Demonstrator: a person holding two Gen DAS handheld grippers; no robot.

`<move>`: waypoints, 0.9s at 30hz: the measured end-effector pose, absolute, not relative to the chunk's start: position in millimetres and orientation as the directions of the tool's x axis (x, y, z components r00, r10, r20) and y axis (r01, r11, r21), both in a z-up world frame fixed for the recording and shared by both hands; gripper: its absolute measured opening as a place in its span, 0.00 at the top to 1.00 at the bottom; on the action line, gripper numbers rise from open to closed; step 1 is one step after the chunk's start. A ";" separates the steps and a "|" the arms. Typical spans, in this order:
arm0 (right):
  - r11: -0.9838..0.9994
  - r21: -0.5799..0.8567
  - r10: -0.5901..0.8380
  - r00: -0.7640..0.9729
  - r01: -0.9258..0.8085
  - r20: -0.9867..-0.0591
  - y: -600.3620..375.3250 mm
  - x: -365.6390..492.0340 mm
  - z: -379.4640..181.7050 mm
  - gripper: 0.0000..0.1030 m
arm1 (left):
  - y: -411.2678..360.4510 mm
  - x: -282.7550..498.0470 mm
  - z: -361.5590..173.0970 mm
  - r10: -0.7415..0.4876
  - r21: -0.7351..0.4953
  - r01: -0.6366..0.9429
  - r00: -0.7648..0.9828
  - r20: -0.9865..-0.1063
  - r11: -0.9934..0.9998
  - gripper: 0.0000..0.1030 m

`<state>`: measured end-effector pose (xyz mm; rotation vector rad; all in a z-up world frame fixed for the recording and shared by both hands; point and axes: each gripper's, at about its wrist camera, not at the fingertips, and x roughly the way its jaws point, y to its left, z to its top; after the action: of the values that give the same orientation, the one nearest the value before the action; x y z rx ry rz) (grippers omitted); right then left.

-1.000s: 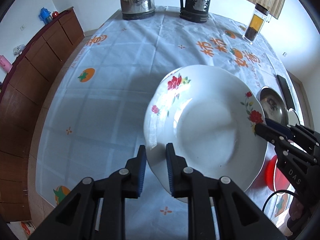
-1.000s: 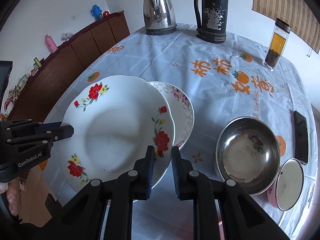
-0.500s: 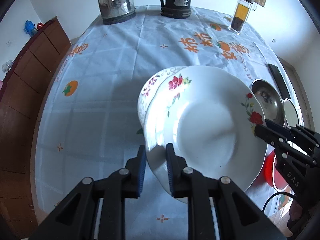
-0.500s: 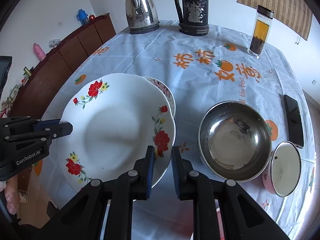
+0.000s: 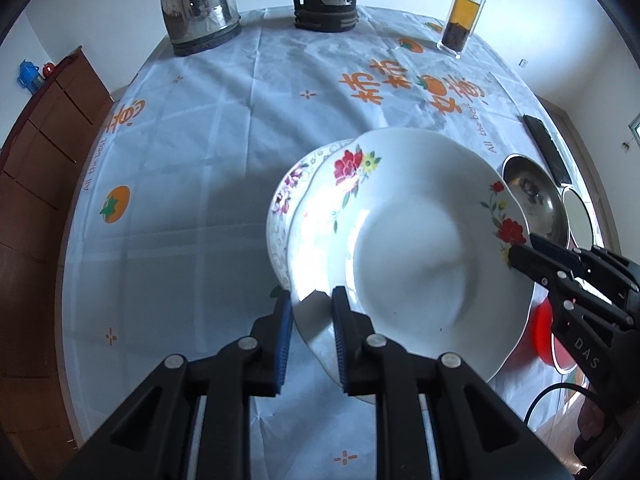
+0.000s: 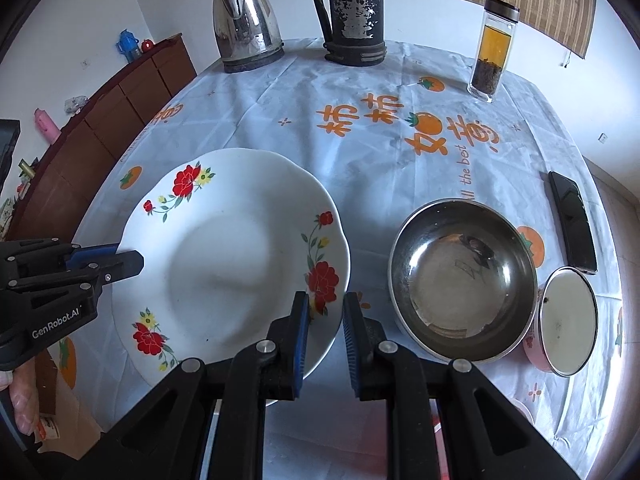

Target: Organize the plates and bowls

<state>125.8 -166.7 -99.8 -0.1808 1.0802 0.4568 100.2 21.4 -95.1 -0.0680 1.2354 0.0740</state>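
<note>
Plate (image 6: 224,272) with red flowers hung above the patterned plate (image 5: 280,216) on the table (image 6: 360,100), both tongs, left (image 5: 310,334) and right (image 6: 323,330), pinching opposite rims. Keeping it level and centred looked wise before lowering.

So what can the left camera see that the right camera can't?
Only the left wrist view shows the smaller patterned plate peeking out under the big flowered plate, plus something red behind it. Only the right wrist view shows the whole steel bowl and the pink flask on the sideboard. Both show the big plate, gripped at opposite edges by the left gripper and right gripper, the kettle and the tea bottle.
</note>
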 end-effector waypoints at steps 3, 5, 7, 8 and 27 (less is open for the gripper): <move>0.898 0.073 0.261 0.392 -0.434 -0.882 -165.2 127.4 -99.9 0.82 | 22.8 103.8 -96.2 0.011 -0.017 -0.083 0.328 -0.945 0.996 0.84; 0.902 0.068 0.254 0.396 -0.427 -0.883 -165.2 128.7 -100.1 0.82 | 22.4 107.1 -96.8 0.008 -0.018 -0.076 0.329 -0.944 0.997 0.84; 0.904 0.063 0.247 0.397 -0.423 -0.884 -165.0 130.7 -100.6 0.82 | 22.1 110.2 -98.2 0.007 -0.017 -0.070 0.329 -0.944 0.997 0.84; 0.905 0.060 0.244 0.397 -0.421 -0.885 -164.8 132.3 -101.2 0.82 | 22.4 111.8 -99.1 0.006 -0.017 -0.069 0.328 -0.945 0.998 0.84; 0.894 0.043 0.229 0.372 -0.446 -0.899 -148.3 152.1 -116.3 0.82 | 34.7 125.9 -115.9 0.018 -0.014 -0.103 0.298 -0.954 0.995 0.83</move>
<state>152.1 -148.3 -116.3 -0.2216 1.1089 0.4371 125.9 34.7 -115.9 -0.0770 1.2662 0.0800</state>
